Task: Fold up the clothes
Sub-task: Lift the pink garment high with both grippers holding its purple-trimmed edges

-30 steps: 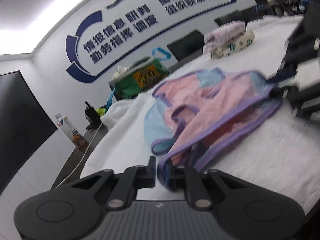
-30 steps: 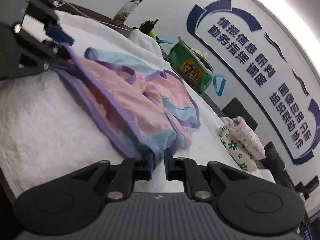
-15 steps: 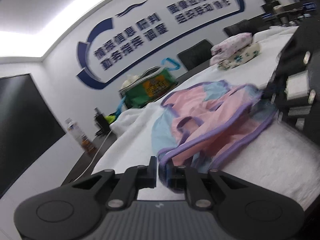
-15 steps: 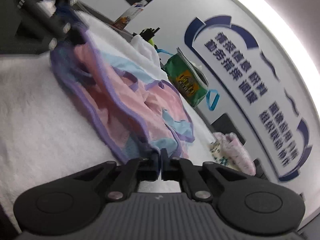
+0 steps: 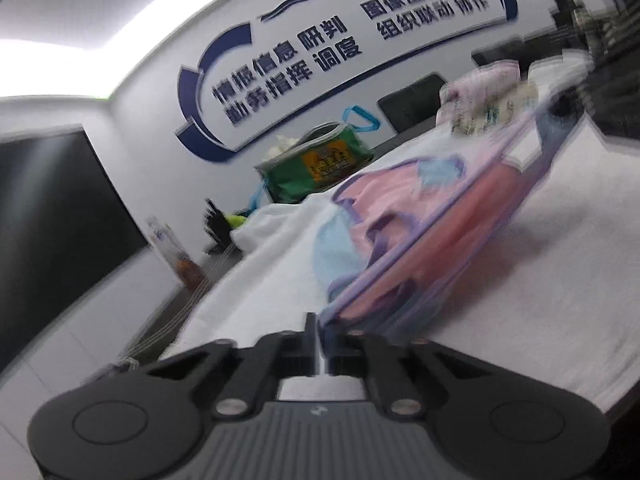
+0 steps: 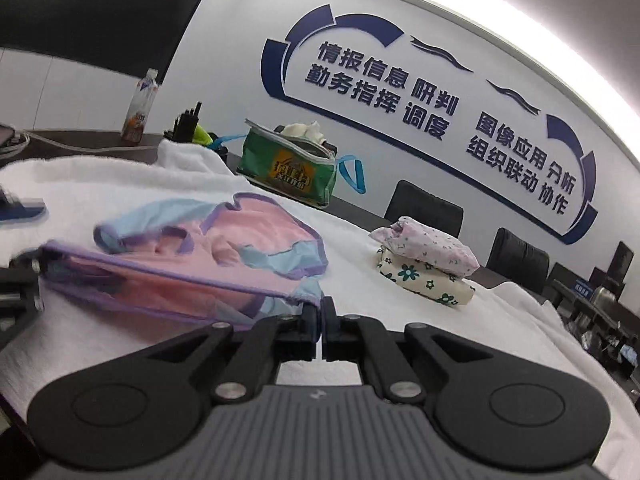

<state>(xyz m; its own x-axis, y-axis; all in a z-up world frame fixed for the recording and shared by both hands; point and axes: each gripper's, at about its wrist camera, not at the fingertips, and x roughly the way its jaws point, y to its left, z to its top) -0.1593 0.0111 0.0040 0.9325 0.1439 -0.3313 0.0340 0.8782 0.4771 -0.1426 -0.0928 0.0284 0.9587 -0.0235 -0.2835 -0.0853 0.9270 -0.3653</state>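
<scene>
Garment pinched at both hem corners, ready to carry over

Claws both clenched on cloth. Left claw (image 5: 320, 334) grips one purple-trimmed corner of the pink and blue garment (image 5: 404, 236), which runs away from it toward 1 o'clock in the left wrist view. Right claw (image 6: 321, 318) pinches the opposite corner; in the right wrist view the garment (image 6: 208, 264) spreads toward 10 o'clock. Hem between the two grips looks taut and slightly raised, while the far part with the blue sleeves lies rumpled on the white towel-covered table (image 6: 460, 328).

Folded clothes (image 6: 424, 264), two pieces stacked, sit at 2 o'clock from the right claw, well apart from the work. Green bag (image 6: 288, 172) stands farther back at 12 o'clock, bottle (image 6: 140, 104) at 10 o'clock near the wall.

Step in hand, as I judge it: lift the gripped edge and bring it over the far edge.
- Keep both claws level with each other so the hem stays straight.
- Hold gentle tension; slack will let the middle sag and crease.
- Rumpled sleeves should be flattened or tucked first, else the fold traps lumps.
- Left view is blurred; the exact bite depth there cannot be told.
</scene>
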